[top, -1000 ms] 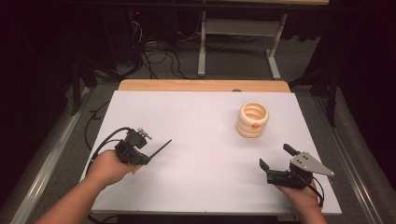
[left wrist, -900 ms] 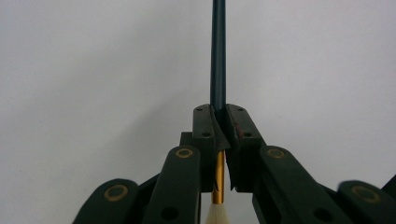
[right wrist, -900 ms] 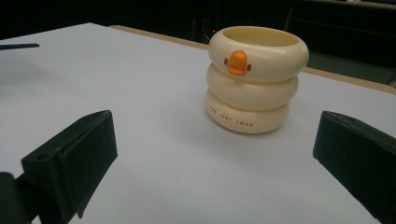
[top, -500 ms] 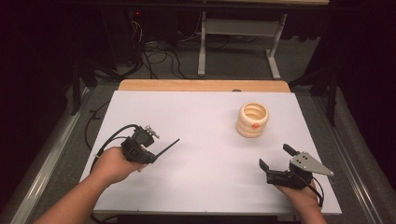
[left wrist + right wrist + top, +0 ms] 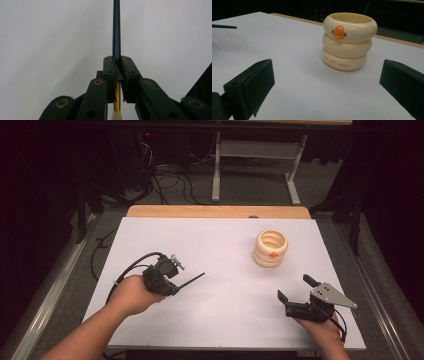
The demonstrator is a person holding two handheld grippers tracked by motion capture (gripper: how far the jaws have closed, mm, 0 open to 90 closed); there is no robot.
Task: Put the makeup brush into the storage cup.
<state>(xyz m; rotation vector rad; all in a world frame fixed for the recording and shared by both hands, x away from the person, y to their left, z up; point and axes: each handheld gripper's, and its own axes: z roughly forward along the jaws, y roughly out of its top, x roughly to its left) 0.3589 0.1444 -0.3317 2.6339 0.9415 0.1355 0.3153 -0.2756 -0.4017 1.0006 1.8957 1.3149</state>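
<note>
The left tool [image 5: 189, 281] pinches a dark brush [image 5: 116, 37] whose handle juts beyond its jaws over the white worktop [image 5: 210, 250]. The right tool [image 5: 296, 289] stands spread, empty; ahead of it sits a cream ringed cup [image 5: 349, 41]. Beyond the worktop's wooden far edge lie grey carpet, cables [image 5: 170, 172] and a desk frame [image 5: 255, 150].

White table [image 5: 220, 320] w/ wooden far edge; cables [image 5: 165, 172] and a metal desk frame [image 5: 250, 150] on the floor behind

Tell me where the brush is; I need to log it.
The brush is clamped in the left gripper over the table's left half in the high view, handle pointing toward the cream holder.
</note>
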